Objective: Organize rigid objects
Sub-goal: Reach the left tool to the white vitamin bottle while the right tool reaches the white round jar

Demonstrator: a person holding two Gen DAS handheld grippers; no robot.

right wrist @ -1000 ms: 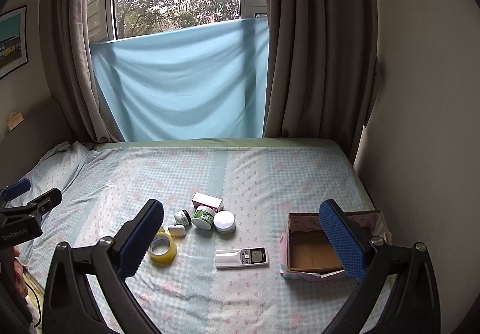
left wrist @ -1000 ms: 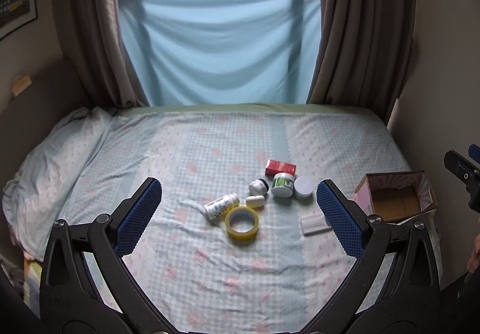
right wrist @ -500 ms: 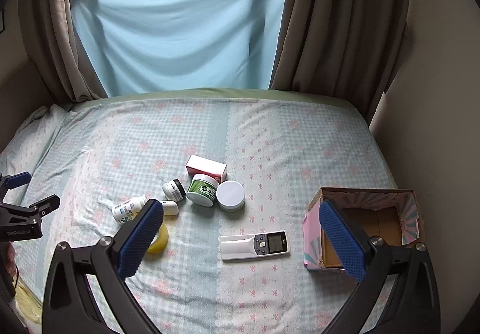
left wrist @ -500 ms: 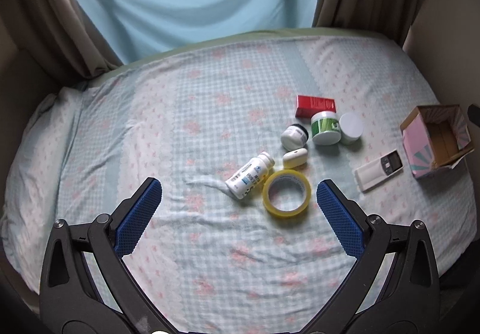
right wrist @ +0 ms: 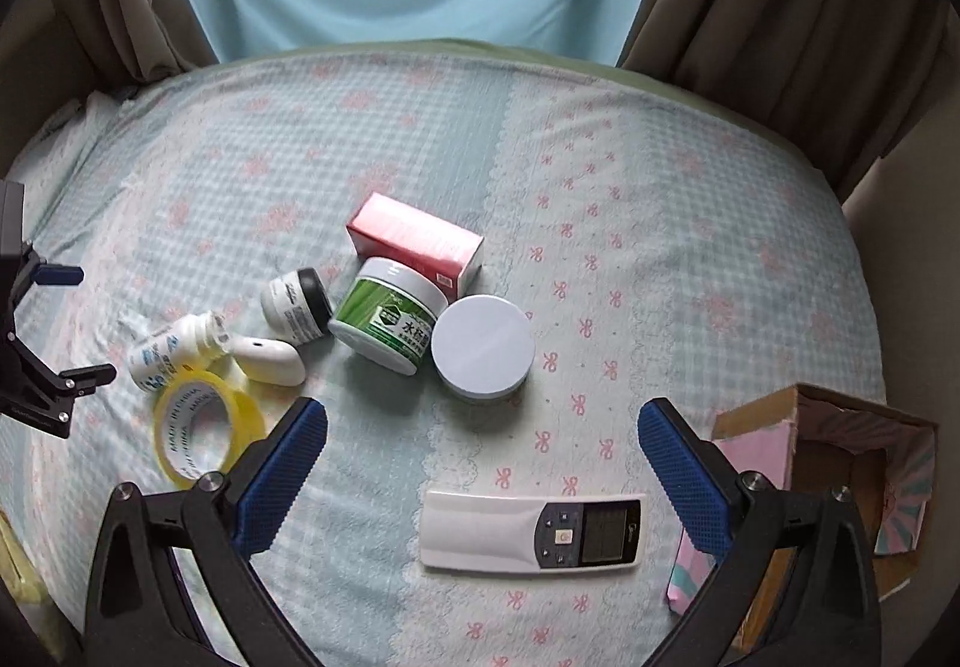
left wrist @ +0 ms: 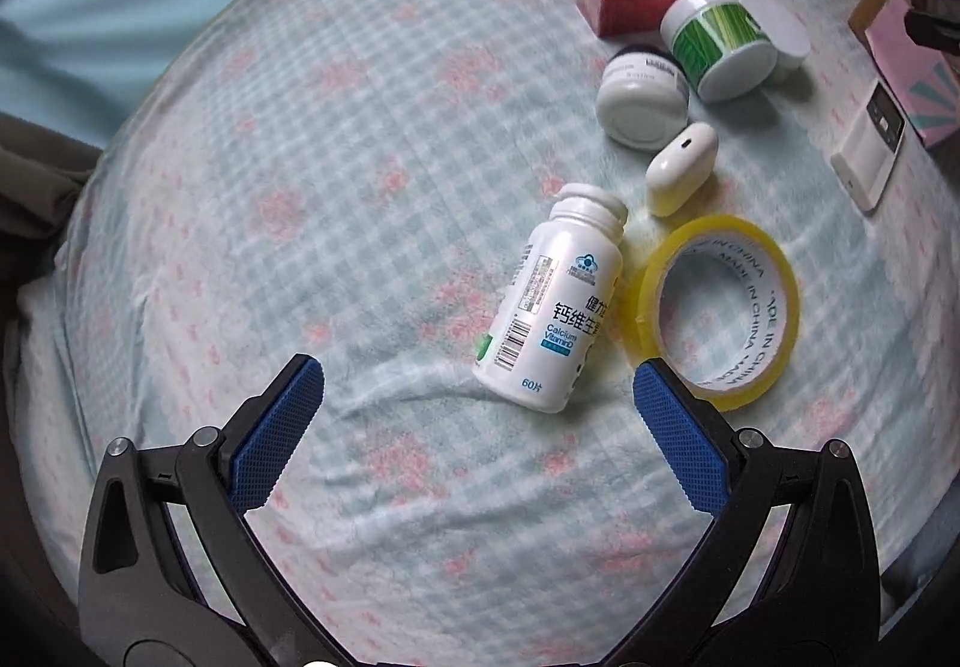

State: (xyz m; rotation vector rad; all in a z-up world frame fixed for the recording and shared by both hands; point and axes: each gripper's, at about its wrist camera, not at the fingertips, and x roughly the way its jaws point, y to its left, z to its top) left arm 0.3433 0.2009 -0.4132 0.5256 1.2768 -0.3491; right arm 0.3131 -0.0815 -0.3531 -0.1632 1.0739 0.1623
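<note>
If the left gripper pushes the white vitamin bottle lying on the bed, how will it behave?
The white vitamin bottle lies on its side and is round, so it would probably roll sideways. It touches the yellow tape roll, which may stop it or shift with it. The soft, wrinkled sheet likely slows rolling.

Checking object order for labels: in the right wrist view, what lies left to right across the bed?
Yellow tape roll → white earbud case → green-labelled white jar → round pale lavender lid → white remote control → open pink cardboard box. The rest overlap too much to order.
</note>
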